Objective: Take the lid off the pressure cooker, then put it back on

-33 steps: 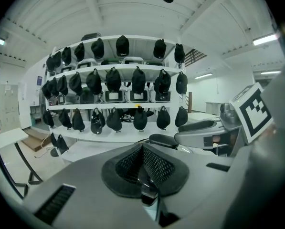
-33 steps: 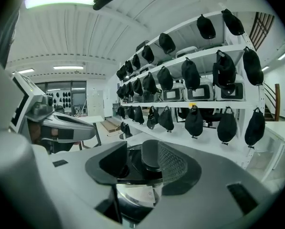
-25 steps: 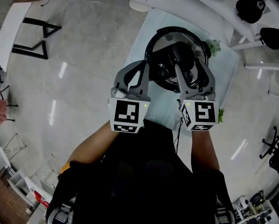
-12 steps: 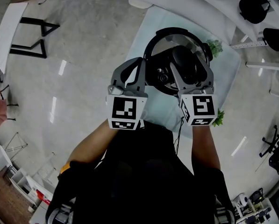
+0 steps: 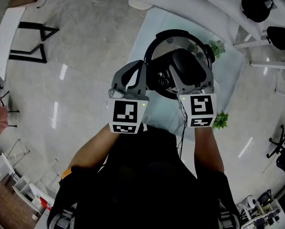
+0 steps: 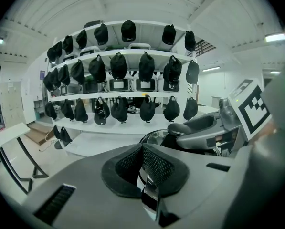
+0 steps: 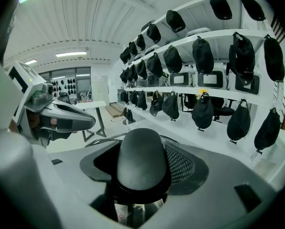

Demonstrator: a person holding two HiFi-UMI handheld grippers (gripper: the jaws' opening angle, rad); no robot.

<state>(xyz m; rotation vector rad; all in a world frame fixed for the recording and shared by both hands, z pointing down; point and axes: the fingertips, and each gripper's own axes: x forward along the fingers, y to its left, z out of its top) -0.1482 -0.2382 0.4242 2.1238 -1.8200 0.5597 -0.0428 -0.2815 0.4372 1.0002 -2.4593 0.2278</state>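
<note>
The pressure cooker (image 5: 154, 44) stands on a pale table (image 5: 149, 25) with its silver lid (image 5: 173, 43) on. The lid's black handle (image 5: 183, 63) lies between my right gripper's (image 5: 192, 73) jaws. Those jaws have just been opening and stand wide. In the right gripper view the handle's dome (image 7: 142, 159) fills the gap, with a dark space beside it. My left gripper (image 5: 148, 78) is at the cooker's left edge. In the left gripper view its pads (image 6: 156, 168) meet on a thin shiny metal part (image 6: 149, 197) of the cooker's rim.
Two small green plants (image 5: 217, 46) (image 5: 222, 119) sit at the table's right side. Curved white shelves with several black caps (image 6: 128, 66) stand behind the table. A white desk on black legs (image 5: 11, 27) stands on the floor at the far left.
The right gripper has moved forward and lower around the lid handle, with its jaws wider. The left gripper has shifted slightly toward the cooker.
</note>
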